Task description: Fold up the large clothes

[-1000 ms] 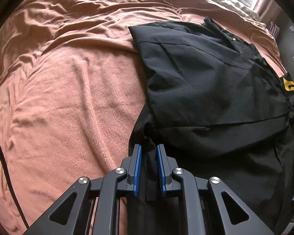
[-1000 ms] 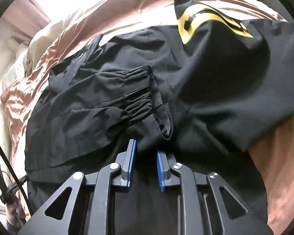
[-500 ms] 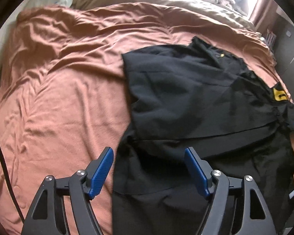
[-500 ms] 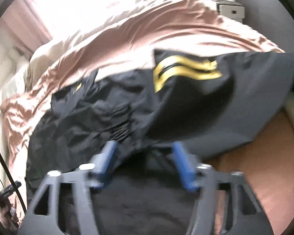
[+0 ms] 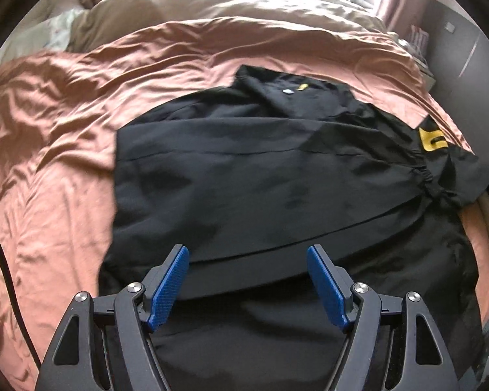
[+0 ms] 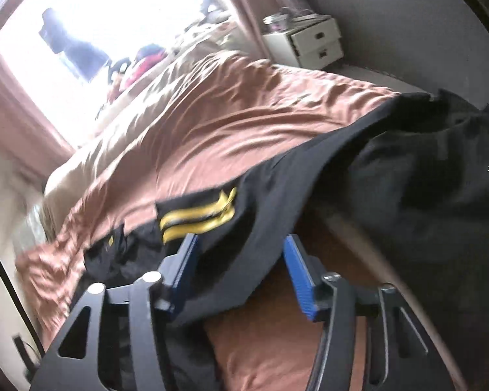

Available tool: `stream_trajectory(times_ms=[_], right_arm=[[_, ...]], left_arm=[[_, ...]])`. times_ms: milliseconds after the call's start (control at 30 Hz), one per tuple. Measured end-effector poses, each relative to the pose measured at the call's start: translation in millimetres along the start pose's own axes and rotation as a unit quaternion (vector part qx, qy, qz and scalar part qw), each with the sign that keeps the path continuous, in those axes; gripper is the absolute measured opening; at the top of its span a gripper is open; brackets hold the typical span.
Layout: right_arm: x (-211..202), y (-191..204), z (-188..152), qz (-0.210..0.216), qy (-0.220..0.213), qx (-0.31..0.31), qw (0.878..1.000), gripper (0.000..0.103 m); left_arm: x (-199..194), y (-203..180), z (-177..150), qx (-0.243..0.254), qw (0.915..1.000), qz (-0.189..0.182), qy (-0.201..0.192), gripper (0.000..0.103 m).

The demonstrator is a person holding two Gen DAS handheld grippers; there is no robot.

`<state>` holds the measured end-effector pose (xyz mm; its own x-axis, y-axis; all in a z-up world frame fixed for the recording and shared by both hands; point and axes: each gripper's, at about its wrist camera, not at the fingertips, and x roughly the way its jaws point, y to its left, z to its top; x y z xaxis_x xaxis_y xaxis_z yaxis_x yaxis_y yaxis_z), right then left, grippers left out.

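Black jacket [image 5: 260,176] spread flat near the bed's [image 5: 65,150] right edge, one sleeve already laid across the body, the part with the yellow stripes [image 6: 195,218] reaching the edge and hanging partly over it. Next fold likely the striped side: best to pinch that cloth close to the bed's edge, lift just enough to clear the body, carry it inward and lay it level with the other folded side, then smooth before letting go. Worth watching the overhang, which could drag the jacket off. Left tongs [image 5: 247,280] spread wide, released, holding nothing, hovering over the jacket's near hem. Right tongs [image 6: 241,270] likewise wide apart and empty, straddling the striped cloth without clamping; contact hard to judge through the blur.
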<state>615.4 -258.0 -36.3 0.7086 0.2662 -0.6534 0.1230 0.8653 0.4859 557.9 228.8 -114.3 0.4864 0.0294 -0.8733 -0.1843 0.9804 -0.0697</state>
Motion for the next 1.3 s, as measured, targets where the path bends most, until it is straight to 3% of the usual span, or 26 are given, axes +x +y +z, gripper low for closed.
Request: stream_trajectory(times_ms=[200,433,633,700,800,900,1000,1100,1300], right_arm=[[-0.1,-33.3,18.6,0.023,-0.011,0.048,0.999,0.042],[21.3,-61.2,25.4,0.039,-0.004,0.093,0.995,0.042],[40.6,-76.5,37.1,0.025,-0.002,0.127,0.992,0.021],[44.3,-75.7,41.5,0.016,-0.005,0.128,0.992,0.008],[38.3,-63.6,43.3,0.016,-0.018,0.123,0.992,0.004],[23.3,-48.3,44.5,0.016,-0.032,0.093,0.995,0.003],[9.9,-35.9,47.1,0.023,-0.039,0.083,0.996,0.002],[0.0,-22.0,50.1,0.011,-0.034,0.065,0.997,0.002],[5.1,-29.6,51.2,0.029,0.012,0.079,0.996,0.002]], left_arm=[[14.3,-47.9,16.7,0.024,0.9996,-0.010,-0.006,0.076],[47.5,-104.9,30.4,0.051,0.9983,-0.026,0.002,0.076],[75.0,-144.6,35.5,0.080,0.9960,-0.038,0.010,0.076],[83.8,-156.2,38.1,0.084,0.9956,-0.040,0.013,0.076],[96.7,-168.2,40.8,0.085,0.9954,-0.037,0.022,0.076],[112.0,-173.0,41.7,0.077,0.9953,-0.043,0.040,0.076],[123.8,-173.9,37.0,0.055,0.9935,-0.075,0.067,0.076],[119.6,-184.2,29.7,0.080,0.9907,-0.084,0.071,0.076],[99.5,-185.8,20.7,0.114,0.9875,-0.086,0.066,0.076]])
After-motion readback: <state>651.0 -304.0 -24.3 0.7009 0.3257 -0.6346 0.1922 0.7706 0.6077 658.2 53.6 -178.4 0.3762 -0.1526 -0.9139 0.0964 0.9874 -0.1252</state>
